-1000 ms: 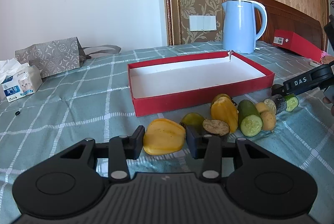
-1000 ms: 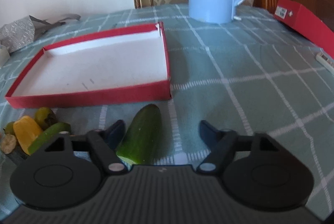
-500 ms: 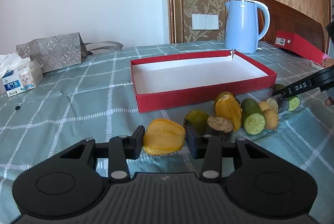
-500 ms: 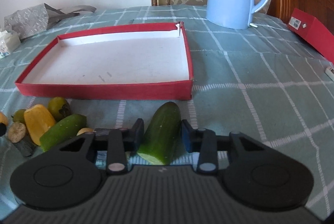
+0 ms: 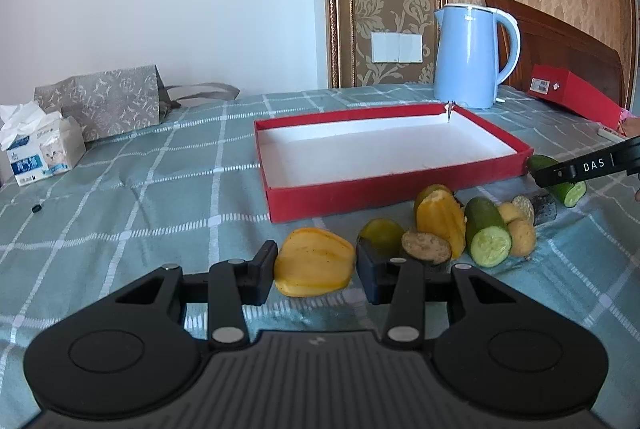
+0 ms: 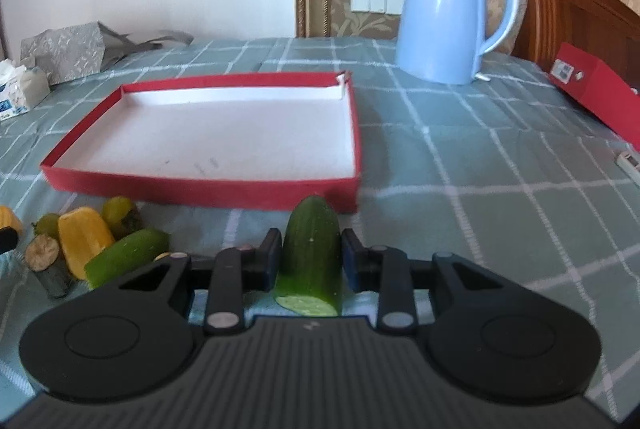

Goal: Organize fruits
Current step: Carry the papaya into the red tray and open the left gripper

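My left gripper (image 5: pixel 316 271) is shut on a yellow fruit piece (image 5: pixel 314 263), held just above the checked cloth. My right gripper (image 6: pixel 310 261) is shut on a green cucumber half (image 6: pixel 310 255), cut end toward the camera; it also shows in the left wrist view (image 5: pixel 558 181) at the far right. A red shallow box (image 5: pixel 380 189) with a white inside stands behind the fruit; it also shows in the right wrist view (image 6: pixel 200 185). A pile lies before it: another yellow piece (image 5: pixel 440 221), a cucumber half (image 5: pixel 486 231), a green round fruit (image 5: pixel 382 233), a dark cut piece (image 5: pixel 426 247).
A blue kettle (image 5: pixel 470 57) stands behind the box. A red box lid (image 5: pixel 572 97) lies at the far right. A tissue pack (image 5: pixel 40 149) and a grey paper bag (image 5: pixel 104 99) sit at the far left. A teal checked cloth (image 5: pixel 140 197) covers the surface.
My right gripper closed on the cucumber half and lifted it, turning toward the box. My left gripper kept hold of the yellow piece and rose slightly.
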`<state>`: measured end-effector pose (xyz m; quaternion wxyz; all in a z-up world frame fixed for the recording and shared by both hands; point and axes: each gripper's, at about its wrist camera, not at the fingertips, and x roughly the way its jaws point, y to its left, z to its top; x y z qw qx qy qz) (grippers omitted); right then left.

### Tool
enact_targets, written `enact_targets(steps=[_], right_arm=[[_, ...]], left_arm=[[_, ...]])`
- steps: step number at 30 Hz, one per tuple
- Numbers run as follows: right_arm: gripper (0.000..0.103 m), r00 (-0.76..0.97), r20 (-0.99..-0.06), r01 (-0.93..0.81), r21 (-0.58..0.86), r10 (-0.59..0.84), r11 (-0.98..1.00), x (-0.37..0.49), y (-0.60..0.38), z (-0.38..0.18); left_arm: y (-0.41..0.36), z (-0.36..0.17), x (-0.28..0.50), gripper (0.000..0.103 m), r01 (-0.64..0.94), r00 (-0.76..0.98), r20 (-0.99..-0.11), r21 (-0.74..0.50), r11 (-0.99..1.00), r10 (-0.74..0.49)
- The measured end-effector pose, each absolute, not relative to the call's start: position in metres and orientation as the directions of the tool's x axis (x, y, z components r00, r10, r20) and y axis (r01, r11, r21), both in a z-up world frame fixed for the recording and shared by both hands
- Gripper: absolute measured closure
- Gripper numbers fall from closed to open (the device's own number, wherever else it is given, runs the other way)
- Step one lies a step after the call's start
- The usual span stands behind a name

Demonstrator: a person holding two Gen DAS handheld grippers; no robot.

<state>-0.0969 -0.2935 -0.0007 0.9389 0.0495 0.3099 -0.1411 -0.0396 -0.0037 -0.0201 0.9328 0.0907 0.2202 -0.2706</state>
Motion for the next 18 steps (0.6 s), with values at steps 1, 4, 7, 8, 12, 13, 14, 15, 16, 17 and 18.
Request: enact_targets(steps=[1, 4, 7, 8, 12, 13, 14, 15, 16, 17, 18], right_arm=[[0.073, 0.766, -0.594, 0.303, 0.001, -0.243, 0.953, -0.097, -0.295, -0.001], [0.073, 0.765, -0.598, 0.309, 0.012, -0.241, 0.951, -0.098, -0.299, -0.003], [0.073, 0.764, -0.596, 0.306, -0.002, -0.247, 0.952, -0.098, -0.297, -0.005], [0.073, 0.766, -0.594, 0.305, -0.002, -0.247, 0.952, -0.098, -0.297, -0.005], [0.073, 0.772, -0.587, 0.306, 0.005, -0.245, 0.952, -0.099, -0.297, -0.004], [0.073, 0.773, -0.585, 0.308, 0.008, -0.245, 0.951, -0.100, -0.298, -0.004], [0.073, 0.773, -0.584, 0.309, 0.010, -0.246, 0.951, -0.100, -0.299, -0.003], [0.073, 0.774, -0.583, 0.311, 0.011, -0.247, 0.950, -0.101, -0.300, -0.003], [0.073, 0.775, -0.582, 0.313, 0.013, -0.247, 0.950, -0.102, -0.301, -0.003], [0.073, 0.776, -0.580, 0.315, 0.015, -0.248, 0.949, -0.103, -0.302, -0.002], [0.073, 0.775, -0.580, 0.317, 0.016, -0.250, 0.948, -0.103, -0.303, -0.002]], left_arm=[[-0.005, -0.018, -0.039, 0.062, 0.548, 0.757, -0.456, 0.050, 0.835, -0.469], [-0.009, -0.009, -0.036, 0.062, 0.556, 0.756, -0.442, 0.043, 0.830, -0.484], [-0.017, 0.004, -0.028, 0.062, 0.571, 0.756, -0.418, 0.045, 0.820, -0.503], [-0.020, 0.009, -0.025, 0.062, 0.577, 0.754, -0.411, 0.040, 0.816, -0.513], [-0.040, 0.024, 0.000, 0.062, 0.593, 0.743, -0.397, 0.020, 0.805, -0.538], [-0.047, 0.026, 0.008, 0.062, 0.597, 0.741, -0.394, 0.016, 0.802, -0.543], [-0.053, 0.028, 0.017, 0.062, 0.596, 0.739, -0.397, 0.010, 0.803, -0.544], [-0.061, 0.028, 0.027, 0.062, 0.592, 0.740, -0.402, 0.010, 0.806, -0.539], [-0.068, 0.028, 0.036, 0.062, 0.586, 0.744, -0.405, 0.012, 0.810, -0.532], [-0.075, 0.028, 0.043, 0.062, 0.582, 0.745, -0.409, 0.010, 0.813, -0.528], [-0.082, 0.026, 0.053, 0.062, 0.577, 0.744, -0.416, 0.007, 0.817, -0.522]])
